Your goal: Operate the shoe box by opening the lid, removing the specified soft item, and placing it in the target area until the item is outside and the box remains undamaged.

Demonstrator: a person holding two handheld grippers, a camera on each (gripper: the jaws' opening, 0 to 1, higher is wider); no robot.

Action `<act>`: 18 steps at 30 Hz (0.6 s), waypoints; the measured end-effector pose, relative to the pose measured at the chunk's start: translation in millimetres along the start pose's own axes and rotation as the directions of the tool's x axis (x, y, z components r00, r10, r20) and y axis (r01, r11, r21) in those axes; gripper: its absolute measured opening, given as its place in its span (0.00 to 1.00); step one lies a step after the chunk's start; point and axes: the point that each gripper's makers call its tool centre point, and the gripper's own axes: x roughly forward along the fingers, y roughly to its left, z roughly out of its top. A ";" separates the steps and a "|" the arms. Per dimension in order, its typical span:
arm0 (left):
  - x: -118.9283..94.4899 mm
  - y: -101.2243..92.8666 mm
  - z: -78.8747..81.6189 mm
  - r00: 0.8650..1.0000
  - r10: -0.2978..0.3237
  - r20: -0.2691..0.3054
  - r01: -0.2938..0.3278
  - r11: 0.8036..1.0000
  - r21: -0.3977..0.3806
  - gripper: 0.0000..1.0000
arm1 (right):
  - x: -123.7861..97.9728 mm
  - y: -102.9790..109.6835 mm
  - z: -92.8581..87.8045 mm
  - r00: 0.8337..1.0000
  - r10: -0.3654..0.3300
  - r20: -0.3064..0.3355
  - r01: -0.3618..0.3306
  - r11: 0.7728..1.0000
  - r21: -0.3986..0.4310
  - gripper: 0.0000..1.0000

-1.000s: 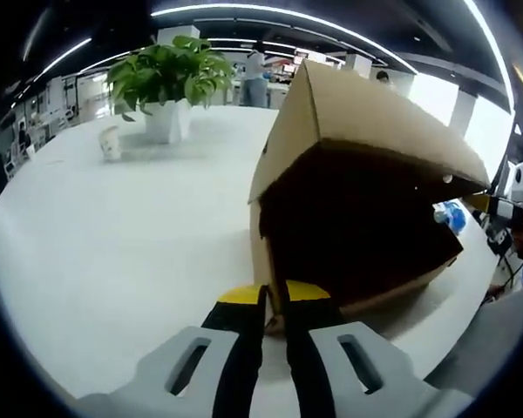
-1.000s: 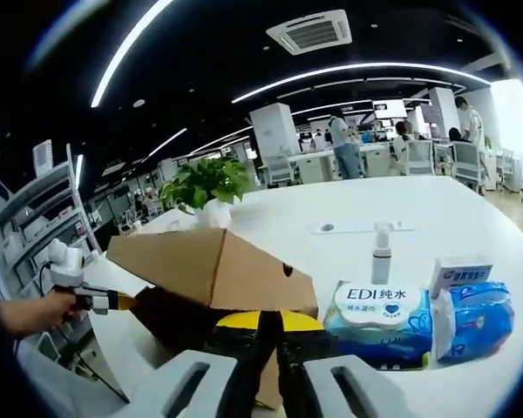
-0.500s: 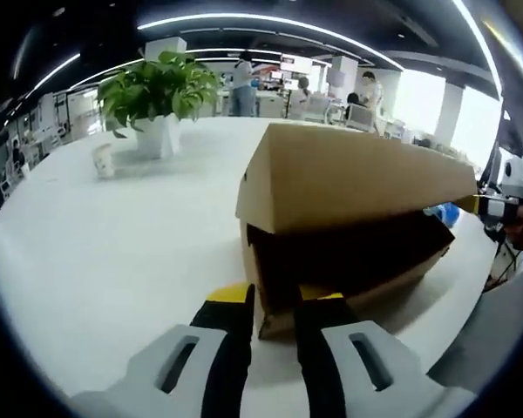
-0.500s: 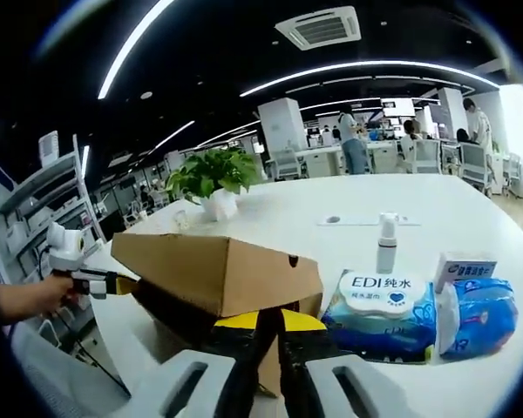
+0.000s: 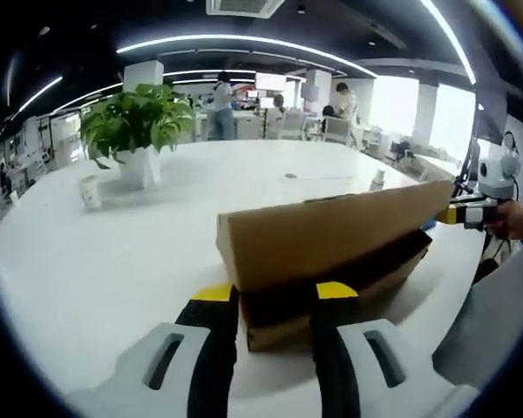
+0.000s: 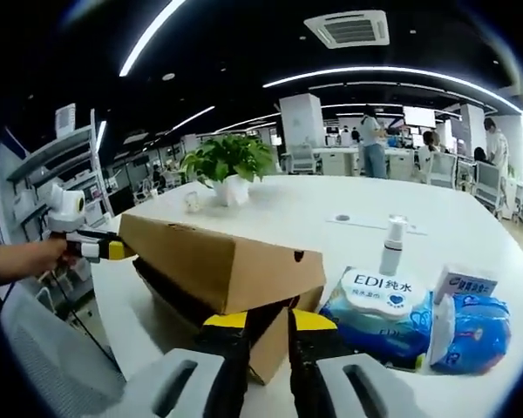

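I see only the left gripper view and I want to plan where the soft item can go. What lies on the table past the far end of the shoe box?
Observer: A wet wipes pack with a round white label lies on the table right beside the shoe box, on the side where the right gripper is.
Operator: Is anything else next to that pack?
Observer: Yes, a blue soft pack lies against its other side.
Operator: Is the lid fully down at that end?
Observer: No. In the right gripper view a dark gap shows under the lid along the box's long side.
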 end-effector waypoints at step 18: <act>-3.6 -0.6 -8.5 0.999 -0.019 -0.031 0.021 0.998 0.058 0.39 | 2.7 17.1 -14.7 0.994 0.100 -0.052 -0.105 0.990 -0.095 0.27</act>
